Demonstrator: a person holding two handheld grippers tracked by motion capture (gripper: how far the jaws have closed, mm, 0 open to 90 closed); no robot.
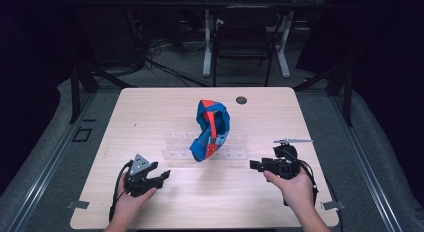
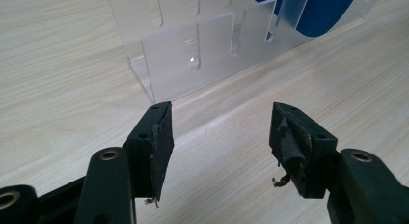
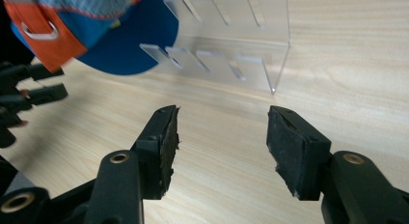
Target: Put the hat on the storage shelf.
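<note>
So the cap is sitting up on the clear rack, roughly dead center of the table, parked in the slots toward the rack's left half, brim pointing down. It's blue with an orange-red strap, and it looks settled there on its own, nothing touching it.

Left gripper is down at about 7 o'clock from the cap, well apart from it, jaws spread wide with nothing between them. In the left gripper view that gripper is just looking at the near corner of the rack over bare wood, with a sliver of blue cap up at 1 o'clock.

Right gripper is at about 4 o'clock from the cap, also open wide and empty. Its own view has the gripper facing the rack, with the cap off at 10 o'clock.

My read: either the cap is already racked and the job's basically done with both hands backed off, or it's about to be picked off the rack and nothing's started. Can't tell which from this alone. Either way, neither gripper is in contact with anything, so if there's a grab left, it's all still to do.
</note>
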